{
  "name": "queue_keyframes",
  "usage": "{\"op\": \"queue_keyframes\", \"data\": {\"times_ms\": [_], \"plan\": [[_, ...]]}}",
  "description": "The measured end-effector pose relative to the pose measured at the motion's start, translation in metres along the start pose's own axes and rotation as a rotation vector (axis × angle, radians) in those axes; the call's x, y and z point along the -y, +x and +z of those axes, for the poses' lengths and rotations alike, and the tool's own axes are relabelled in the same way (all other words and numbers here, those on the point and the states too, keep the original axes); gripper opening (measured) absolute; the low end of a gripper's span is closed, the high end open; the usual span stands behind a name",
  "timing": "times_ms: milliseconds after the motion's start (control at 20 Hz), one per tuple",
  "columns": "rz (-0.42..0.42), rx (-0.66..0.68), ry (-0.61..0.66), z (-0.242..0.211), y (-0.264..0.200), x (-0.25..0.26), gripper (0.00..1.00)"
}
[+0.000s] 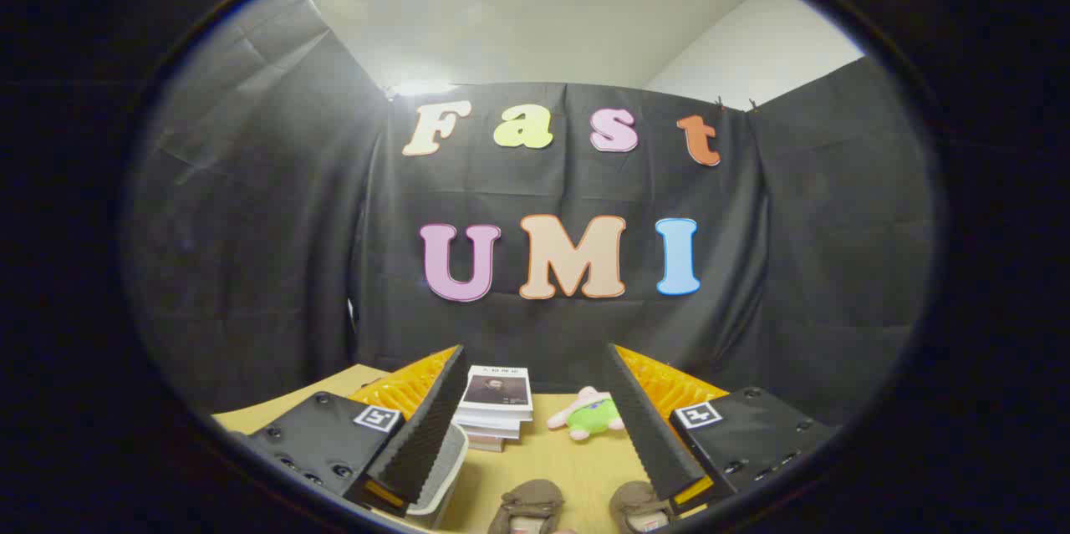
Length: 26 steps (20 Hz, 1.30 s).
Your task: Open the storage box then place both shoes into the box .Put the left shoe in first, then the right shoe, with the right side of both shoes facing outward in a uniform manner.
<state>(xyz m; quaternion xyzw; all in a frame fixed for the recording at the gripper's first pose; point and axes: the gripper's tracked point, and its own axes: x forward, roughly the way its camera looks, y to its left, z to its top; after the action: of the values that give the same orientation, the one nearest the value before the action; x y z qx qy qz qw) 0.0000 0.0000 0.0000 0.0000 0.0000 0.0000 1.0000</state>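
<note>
Two brown shoes lie side by side on the wooden table point(577, 467), low between my fingers: the left one point(528, 506) and the right one point(640, 507), the latter partly behind my right finger. A white storage box point(447, 467) shows as a rim and wall behind my left finger, mostly hidden, so its lid state is unclear. My gripper point(535, 367) is held above the table, open, with nothing between its fingers.
A stack of books point(495, 404) stands at the back of the table, just beyond the fingers. A green and pink plush toy point(592, 415) lies to the right of the books. Black cloth walls close in the booth on three sides.
</note>
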Motion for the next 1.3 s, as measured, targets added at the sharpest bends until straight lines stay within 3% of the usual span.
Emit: {"op": "queue_keyframes", "data": {"times_ms": [900, 1300], "plan": [[-0.02, -0.001, 0.006, -0.003, -0.01, 0.002, 1.0], [0.049, -0.062, 0.077, -0.027, -0.011, -0.016, 1.0]]}}
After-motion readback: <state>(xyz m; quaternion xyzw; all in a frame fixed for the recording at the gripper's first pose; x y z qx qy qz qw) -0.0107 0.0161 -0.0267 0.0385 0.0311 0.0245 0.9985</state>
